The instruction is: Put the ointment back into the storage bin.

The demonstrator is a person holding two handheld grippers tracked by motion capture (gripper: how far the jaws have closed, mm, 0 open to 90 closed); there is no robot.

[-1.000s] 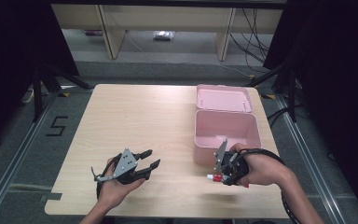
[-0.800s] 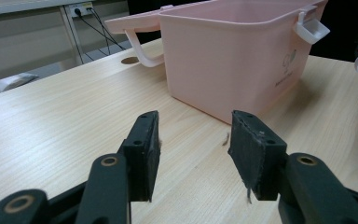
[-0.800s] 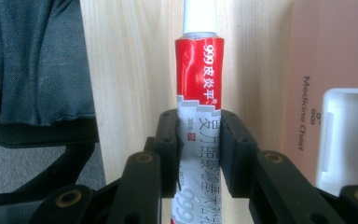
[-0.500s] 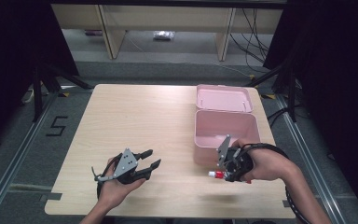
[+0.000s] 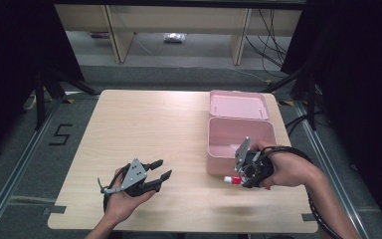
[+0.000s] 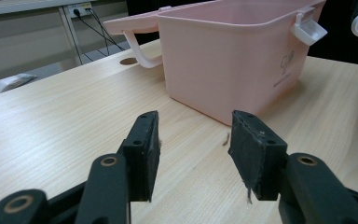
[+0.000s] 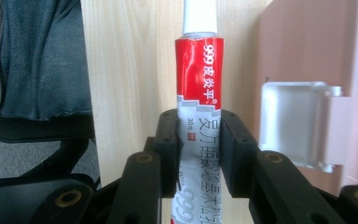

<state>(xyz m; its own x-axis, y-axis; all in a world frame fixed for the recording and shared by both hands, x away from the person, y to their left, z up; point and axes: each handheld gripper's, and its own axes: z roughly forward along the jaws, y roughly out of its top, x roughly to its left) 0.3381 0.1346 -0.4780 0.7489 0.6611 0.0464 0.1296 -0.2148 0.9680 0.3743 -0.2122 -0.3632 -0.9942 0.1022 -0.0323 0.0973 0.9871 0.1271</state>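
The right gripper [image 5: 239,177] was clamped on a red-and-white ointment tube [image 7: 198,93] at lower right of the high view, just outside the open pink storage box [image 5: 238,137], so stowing apparently remained, while the left gripper [image 5: 160,169] idled unclenched and empty at lower left.

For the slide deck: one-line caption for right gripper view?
Right gripper clamps a red-and-white ointment tube beside the pink box.
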